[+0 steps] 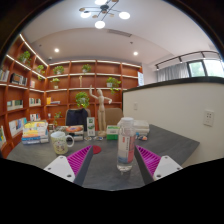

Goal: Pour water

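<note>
Gripper view | jaws (112,163) spread apart, pink pads (78,158) at lower centre of frame, grasping nothing | clear bottle (125,143) upright on grey table (176,142), between and just ahead of fingers, gap each side | mug (60,142) at left centre | boxes (36,131) further left | shelves (88,88) along upper-left wall

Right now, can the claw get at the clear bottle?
Probably yes. The clear bottle stands upright on the grey table between the open claw fingers, gaps either side, nothing blocking.
</note>
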The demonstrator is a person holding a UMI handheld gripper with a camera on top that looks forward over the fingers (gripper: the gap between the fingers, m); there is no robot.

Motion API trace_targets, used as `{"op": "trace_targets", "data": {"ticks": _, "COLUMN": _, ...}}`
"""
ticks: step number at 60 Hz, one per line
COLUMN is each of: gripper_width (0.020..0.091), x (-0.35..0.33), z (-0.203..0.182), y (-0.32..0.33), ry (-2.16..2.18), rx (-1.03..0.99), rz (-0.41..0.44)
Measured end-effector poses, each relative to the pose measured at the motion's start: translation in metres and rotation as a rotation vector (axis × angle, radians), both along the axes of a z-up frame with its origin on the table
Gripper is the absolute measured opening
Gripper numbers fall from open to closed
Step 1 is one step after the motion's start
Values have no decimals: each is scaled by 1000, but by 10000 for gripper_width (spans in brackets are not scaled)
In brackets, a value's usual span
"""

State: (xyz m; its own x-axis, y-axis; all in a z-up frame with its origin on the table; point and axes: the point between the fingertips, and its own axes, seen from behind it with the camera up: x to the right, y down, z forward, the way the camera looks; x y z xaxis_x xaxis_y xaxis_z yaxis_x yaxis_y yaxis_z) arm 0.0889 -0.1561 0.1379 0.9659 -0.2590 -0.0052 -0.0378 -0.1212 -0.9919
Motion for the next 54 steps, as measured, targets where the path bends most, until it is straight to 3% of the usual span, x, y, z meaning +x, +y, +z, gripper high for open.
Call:
{"op": "trace_targets", "data": {"ticks": 19, "gripper_width": 881, "x": 76, "z": -44, "y": 72, "ry": 4, "rx": -42, "rz": -28}}
{"op": "trace_targets", "data": {"ticks": 23, "gripper_width": 854, "x": 80, "z": -49, "y": 86, "ry": 16, "rx": -40, "rz": -25}}
{"op": "trace_targets", "data": {"ticks": 33, "gripper_width": 632, "x": 82, "z": -46, "y": 104, "ry": 8, "rx": -5, "rz": -13}}
{"op": "trace_targets", "data": {"ticks": 36, "gripper_width": 529, "x": 80, "z": -46, "y": 108, "ry": -7, "rx": 0, "rz": -1}}
{"op": "trace_targets", "data": {"ticks": 41, "gripper_width": 492, "x": 82, "z": -44, "y": 111, "ry": -40, "rx": 6, "rz": -18}}
{"op": "trace_targets", "data": {"ticks": 50, "gripper_width": 355, "x": 86, "z": -43, "y": 111, "ry": -41, "rx": 20, "rz": -40}}
{"op": "trace_targets", "data": {"ticks": 54, "gripper_width": 349, "x": 87, "z": -43, "y": 112, "ry": -39, "rx": 24, "rz": -48}}
